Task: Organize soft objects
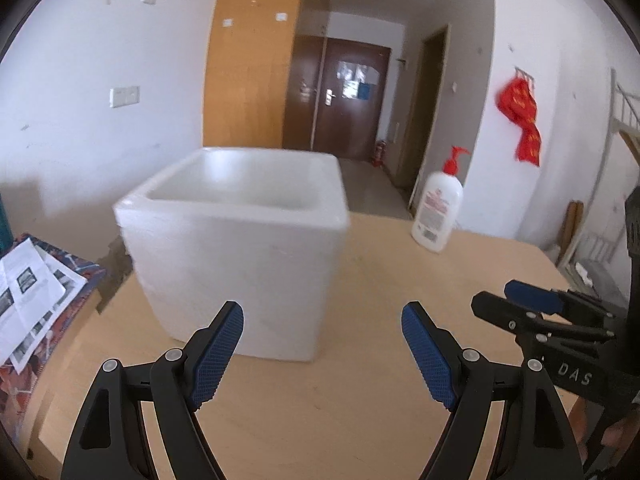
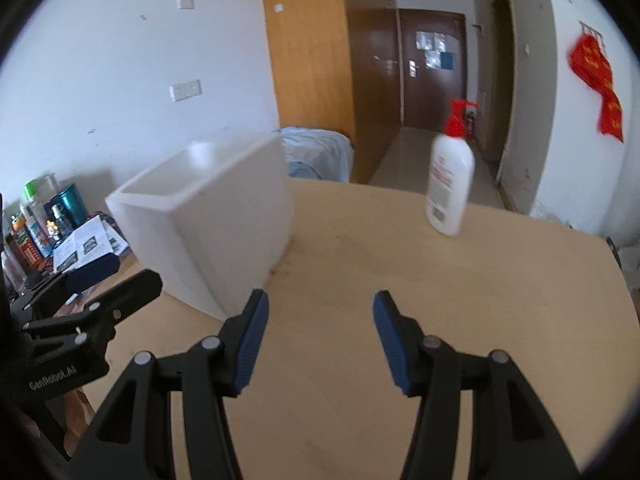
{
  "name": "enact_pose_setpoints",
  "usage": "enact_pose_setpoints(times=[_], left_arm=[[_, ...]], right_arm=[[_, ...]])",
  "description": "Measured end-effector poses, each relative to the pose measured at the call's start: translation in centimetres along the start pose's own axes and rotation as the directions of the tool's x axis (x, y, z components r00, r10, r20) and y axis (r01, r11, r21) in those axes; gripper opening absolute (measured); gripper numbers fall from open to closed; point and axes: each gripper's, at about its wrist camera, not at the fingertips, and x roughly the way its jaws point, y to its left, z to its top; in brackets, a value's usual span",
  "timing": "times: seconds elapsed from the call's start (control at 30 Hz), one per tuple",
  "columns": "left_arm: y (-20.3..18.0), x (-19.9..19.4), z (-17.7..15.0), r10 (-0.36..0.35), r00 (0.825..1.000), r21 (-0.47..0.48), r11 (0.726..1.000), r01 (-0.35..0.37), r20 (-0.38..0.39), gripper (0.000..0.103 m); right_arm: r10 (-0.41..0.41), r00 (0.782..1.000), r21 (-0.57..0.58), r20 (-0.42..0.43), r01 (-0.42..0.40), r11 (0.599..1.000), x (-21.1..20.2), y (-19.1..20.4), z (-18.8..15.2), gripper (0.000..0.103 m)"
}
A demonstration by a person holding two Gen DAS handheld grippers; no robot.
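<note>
Wooden surface carries a white foam box and lotion bottle; left tongs and right tongs hover released, no soft object visible, so locating one likely comes next.

So the right gripper is hovering over the wooden table with its blue-padded jaws spread wide and nothing between them. Ahead and to its left sits a white foam box — open top, its near corner just past the left fingertip. Further ahead on the right stands a white lotion bottle with a red pump, well apart from the box. The left gripper pokes in at the far left edge — can't tell how its jaws stand.
</note>
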Motion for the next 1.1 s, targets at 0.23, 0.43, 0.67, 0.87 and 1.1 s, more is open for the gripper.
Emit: enact_pose_setpoints(times=[0.23,0.43,0.67,0.87,1.1], left_arm=[[-2.6,1.6,-1.6,-0.051,0.998,0.036,0.998,0.052,-0.040,0.082],[-4.8,2.1,-2.3,-0.076,0.996,0.073,0.994,0.079,-0.053,0.082],[-6.6,1.6,-3.2,-0.102,0.994,0.099,0.990,0.105,-0.027,0.082],[-7.3,0.0,-4.3,-0.108,0.994,0.113,0.988,0.104,0.031,0.082],[-7.9,-2.8,-5.1,-0.107,0.990,0.138,0.986,0.093,0.093,0.082]], right_arm=[[-0.053,0.998,0.050,-0.018,0.053,0.997,-0.8,-2.6,-2.4,0.059],[-0.097,0.995,0.120,-0.021,0.099,0.988,-1.8,-5.7,-4.1,0.067],[-0.139,0.990,0.171,0.007,0.136,0.976,-3.7,-7.5,-5.7,0.068],[-0.175,0.983,0.216,0.063,0.158,0.964,-6.0,-7.7,-6.9,0.079],[-0.211,0.969,0.215,0.131,0.180,0.960,-9.1,-6.8,-7.9,0.082]])
